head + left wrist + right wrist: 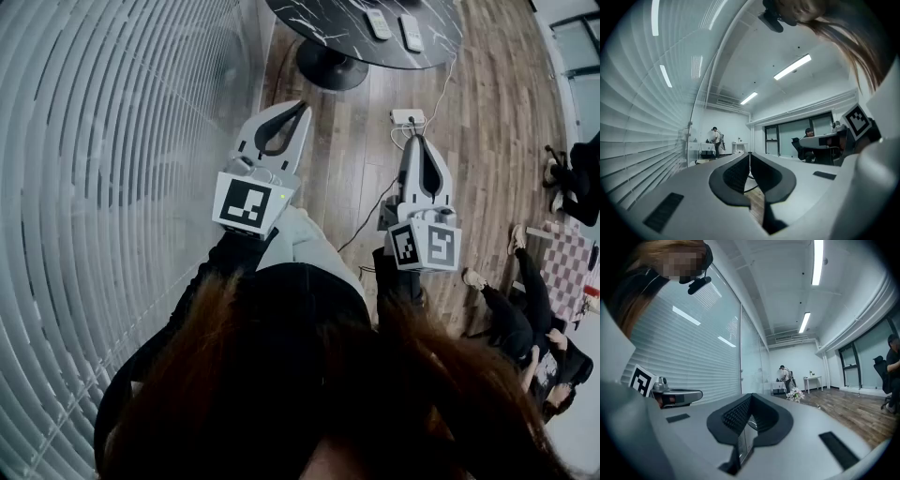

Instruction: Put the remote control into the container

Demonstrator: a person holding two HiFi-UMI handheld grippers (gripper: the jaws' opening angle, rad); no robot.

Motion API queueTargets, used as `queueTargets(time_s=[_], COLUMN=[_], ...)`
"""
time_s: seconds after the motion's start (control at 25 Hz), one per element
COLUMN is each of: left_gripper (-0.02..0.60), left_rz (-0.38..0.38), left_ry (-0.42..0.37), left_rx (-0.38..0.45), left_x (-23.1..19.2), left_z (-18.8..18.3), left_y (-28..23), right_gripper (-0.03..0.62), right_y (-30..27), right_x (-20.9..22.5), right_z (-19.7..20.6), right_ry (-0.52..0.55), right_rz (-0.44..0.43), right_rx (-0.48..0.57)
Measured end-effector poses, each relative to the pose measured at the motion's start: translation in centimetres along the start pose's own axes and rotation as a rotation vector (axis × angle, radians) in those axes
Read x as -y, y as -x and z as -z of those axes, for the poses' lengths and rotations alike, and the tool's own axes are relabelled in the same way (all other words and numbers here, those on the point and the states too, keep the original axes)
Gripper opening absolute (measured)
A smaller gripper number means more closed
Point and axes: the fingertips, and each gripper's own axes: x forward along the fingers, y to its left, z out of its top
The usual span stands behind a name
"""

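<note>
White remote control (pixel 378 23) lies flat on the dark marbled tabletop (pixel 319 28), close to the edge nearest the person. A second remote control (pixel 411 31) lies just beside it on the right. Their long axes are parallel and run roughly away from the person, far ends leaning a little left in the head view. No container shows in any view, so the drop spot cannot be told.

Tabletop sits on a round pedestal (pixel 331 66) on the wood floor (pixel 487 112). A power strip (pixel 408 116) lies on the floor between the tabletop's near edge and the right gripper (pixel 418 139).

Both remotes are ahead of the jaws and well apart from them; neither is touched. Right gripper points level, almost in line with the second remote control. Its jaws are closed, tips meeting, nothing between them. Left gripper (pixel 304 105) sits further left, off to the side of both remotes, jaws also closed and empty.

Judgement: the right gripper is the better aligned. It would need to travel forward over the near edge and open its jaws. Since the long axis runs along the approach, it should close across the remote's narrow width.
</note>
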Motion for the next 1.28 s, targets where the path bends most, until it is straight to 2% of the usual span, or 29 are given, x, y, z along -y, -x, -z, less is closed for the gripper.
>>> queueTargets(time_s=[1.08,1.28], left_gripper=[0.015,0.016], left_rz=[-0.009,-0.004], left_ry=[0.020,-0.003], left_rx=[0.007,0.039], left_x=[-2.2,-2.6], left_z=[-0.2,-0.5], left_y=[-1.4,-2.6], right_gripper=[0.017,0.017], right_y=[-1.8,-2.3], right_x=[0.4,2.0], right_z=[-0.3,-0.3], right_ry=[0.003,0.006], right_rz=[-0.010,0.005], right_rx=[0.005,0.004])
